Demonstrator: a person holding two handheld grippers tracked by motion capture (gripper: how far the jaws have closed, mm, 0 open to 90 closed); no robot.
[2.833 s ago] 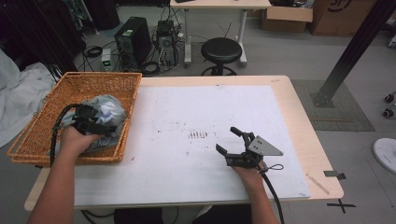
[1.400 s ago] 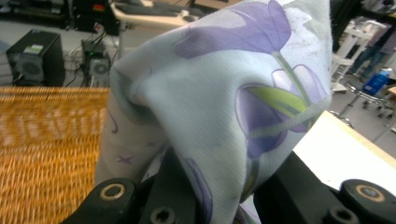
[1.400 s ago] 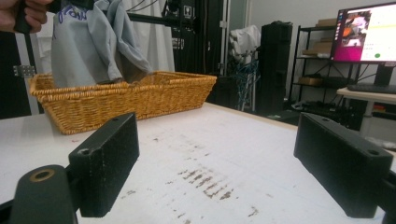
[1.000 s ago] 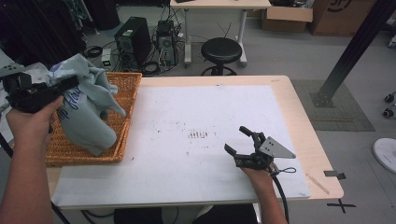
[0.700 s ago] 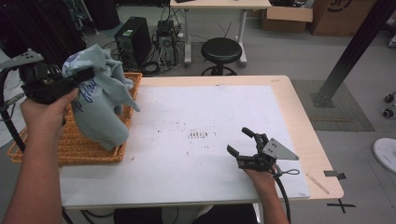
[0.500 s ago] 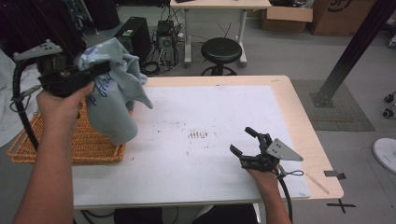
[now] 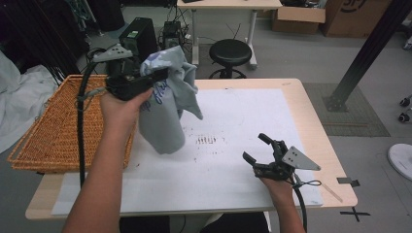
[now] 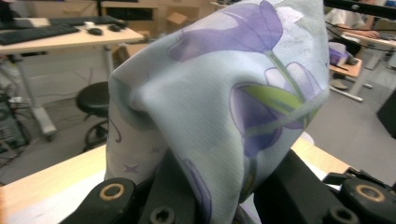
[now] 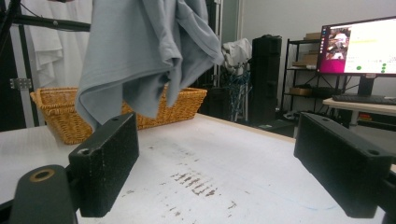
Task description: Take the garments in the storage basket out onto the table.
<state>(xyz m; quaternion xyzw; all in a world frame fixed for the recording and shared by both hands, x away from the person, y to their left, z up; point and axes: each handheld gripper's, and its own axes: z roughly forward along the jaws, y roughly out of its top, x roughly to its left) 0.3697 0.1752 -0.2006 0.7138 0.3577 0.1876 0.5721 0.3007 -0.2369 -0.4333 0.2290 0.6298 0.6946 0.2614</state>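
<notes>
left claw (image 7: 163,75) is clamped on the flowery shirt (image 7: 163,114), which hangs long-axis down over the desk (image 7: 291,104), up-left of the wide-open right claw (image 7: 256,148) imo

Likely a lab or office, desks, monitor (image 9: 357,46), computer tower (image 7: 138,41), stool (image 7: 232,51)

Wicker basket (image 7: 53,131); black stool (image 7: 230,51)

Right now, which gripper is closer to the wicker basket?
Left. The left gripper hangs by the basket's inner rim, shut on the cloth; the right gripper sits open across the table.
</notes>
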